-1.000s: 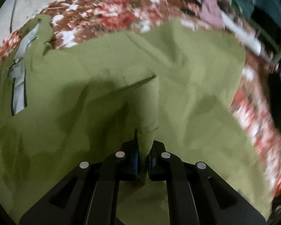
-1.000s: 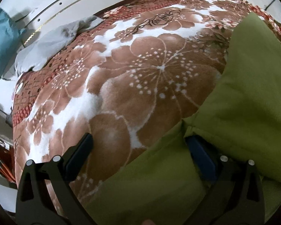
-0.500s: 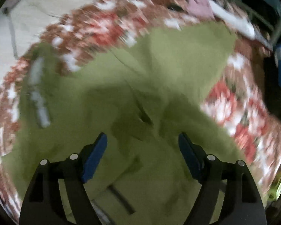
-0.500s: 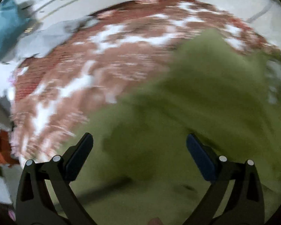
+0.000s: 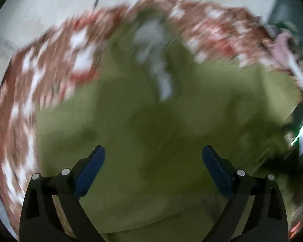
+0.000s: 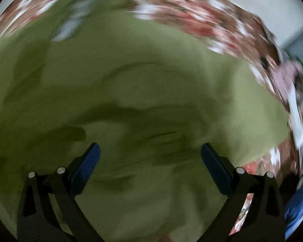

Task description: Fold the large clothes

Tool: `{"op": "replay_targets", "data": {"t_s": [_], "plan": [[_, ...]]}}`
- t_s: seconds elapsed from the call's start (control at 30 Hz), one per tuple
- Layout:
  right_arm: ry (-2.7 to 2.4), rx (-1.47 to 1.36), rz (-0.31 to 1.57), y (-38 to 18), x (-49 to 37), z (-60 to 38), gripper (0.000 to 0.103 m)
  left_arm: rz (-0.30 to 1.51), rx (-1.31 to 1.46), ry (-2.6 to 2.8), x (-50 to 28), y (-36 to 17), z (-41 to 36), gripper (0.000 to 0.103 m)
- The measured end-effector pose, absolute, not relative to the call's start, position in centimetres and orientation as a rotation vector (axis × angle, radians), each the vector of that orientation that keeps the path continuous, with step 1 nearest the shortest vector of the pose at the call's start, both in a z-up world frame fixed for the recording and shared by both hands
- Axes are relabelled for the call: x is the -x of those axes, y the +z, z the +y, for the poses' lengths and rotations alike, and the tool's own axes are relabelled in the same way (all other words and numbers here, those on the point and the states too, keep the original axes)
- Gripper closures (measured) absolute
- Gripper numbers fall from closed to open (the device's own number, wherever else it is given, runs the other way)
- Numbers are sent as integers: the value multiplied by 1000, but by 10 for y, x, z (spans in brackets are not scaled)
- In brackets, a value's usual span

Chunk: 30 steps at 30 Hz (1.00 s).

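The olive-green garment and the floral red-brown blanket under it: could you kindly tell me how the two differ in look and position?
The olive-green garment is one plain colour, while the floral red-brown blanket is patterned in red, brown and white. The garment lies on top, filling the middle of both views; the blanket shows only around its edges. The garment has creases and folds; the blanket's surface is too blurred to judge. Both are soft cloth.

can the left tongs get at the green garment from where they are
Probably yes. The left tongs are opening, with nothing between the jaws, and the green garment lies spread on the blanket right below them with nothing in between. The picture is blurred, so which fold they would meet is unclear.
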State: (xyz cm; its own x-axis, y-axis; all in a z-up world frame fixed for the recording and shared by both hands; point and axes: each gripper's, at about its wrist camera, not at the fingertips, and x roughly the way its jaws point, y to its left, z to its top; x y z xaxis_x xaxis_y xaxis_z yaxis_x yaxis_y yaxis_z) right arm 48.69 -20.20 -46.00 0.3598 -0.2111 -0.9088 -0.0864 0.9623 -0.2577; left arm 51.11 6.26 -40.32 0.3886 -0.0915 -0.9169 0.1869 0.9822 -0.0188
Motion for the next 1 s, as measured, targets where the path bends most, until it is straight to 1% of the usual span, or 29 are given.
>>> {"op": "replay_targets", "data": {"t_s": [0.1, 0.2, 0.27, 0.3, 0.4, 0.53, 0.6, 0.73, 0.83, 1.0], "plan": [[-131, 303, 1208, -475, -499, -233, 5, 1200, -50, -136, -496, -447, 79, 8], [-131, 245, 1233, -483, -497, -249, 5, 1247, -83, -122, -480, -485, 79, 8], [-116, 194, 1249, -485, -494, -259, 5, 1245, -133, -131, -476, -499, 77, 7], [-105, 174, 1250, -486, -492, -260, 5, 1229, -152, -133, -474, -503, 76, 5], [-72, 121, 1253, -490, -481, -266, 5, 1218, -145, -133, -474, -507, 76, 4], [-40, 76, 1265, -495, -482, -269, 5, 1233, -156, -129, -475, -504, 74, 4], [-35, 13, 1283, -484, -481, -276, 5, 1255, -166, -122, -473, -499, 74, 6], [-81, -61, 1255, -444, -467, -299, 5, 1225, -163, -154, -464, -469, 65, 6], [-96, -121, 1254, -427, -457, -329, 5, 1199, -185, -181, -451, -446, 47, 6], [-132, -149, 1259, -429, -443, -389, 5, 1150, -190, -233, -438, -426, -13, 6]]}}
